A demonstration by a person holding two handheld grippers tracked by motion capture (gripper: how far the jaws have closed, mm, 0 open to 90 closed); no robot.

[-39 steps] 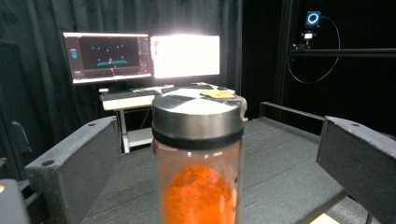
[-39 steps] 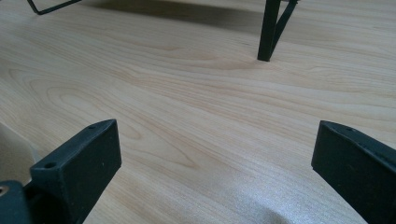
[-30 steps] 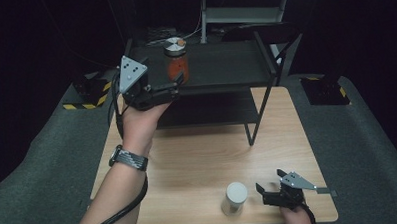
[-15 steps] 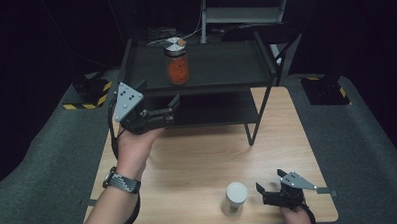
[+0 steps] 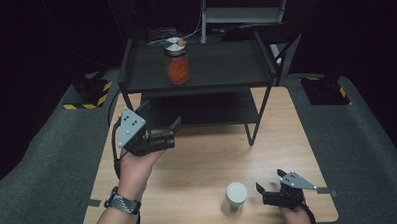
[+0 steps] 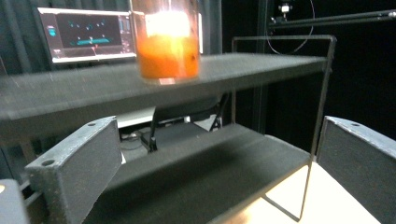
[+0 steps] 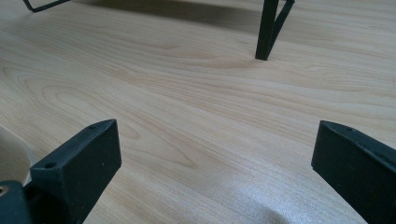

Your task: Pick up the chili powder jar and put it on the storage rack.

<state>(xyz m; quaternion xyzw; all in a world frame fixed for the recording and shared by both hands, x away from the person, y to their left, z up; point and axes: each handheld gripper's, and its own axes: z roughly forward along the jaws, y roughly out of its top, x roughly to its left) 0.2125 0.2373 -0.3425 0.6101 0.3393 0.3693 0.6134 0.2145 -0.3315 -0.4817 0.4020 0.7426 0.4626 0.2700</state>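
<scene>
Resting on the top shelf of the black rack [image 5: 220, 71], the jar [image 5: 177, 63] of orange contents stands upright, well apart from both grippers. The left gripper [image 5: 171, 133], jaws spread and empty, is held above the wooden surface [image 5: 208, 156] just before the rack's lower shelf. The right gripper [image 5: 268, 188], jaws likewise spread, lies low beside a white cup [image 5: 235, 197].
</scene>
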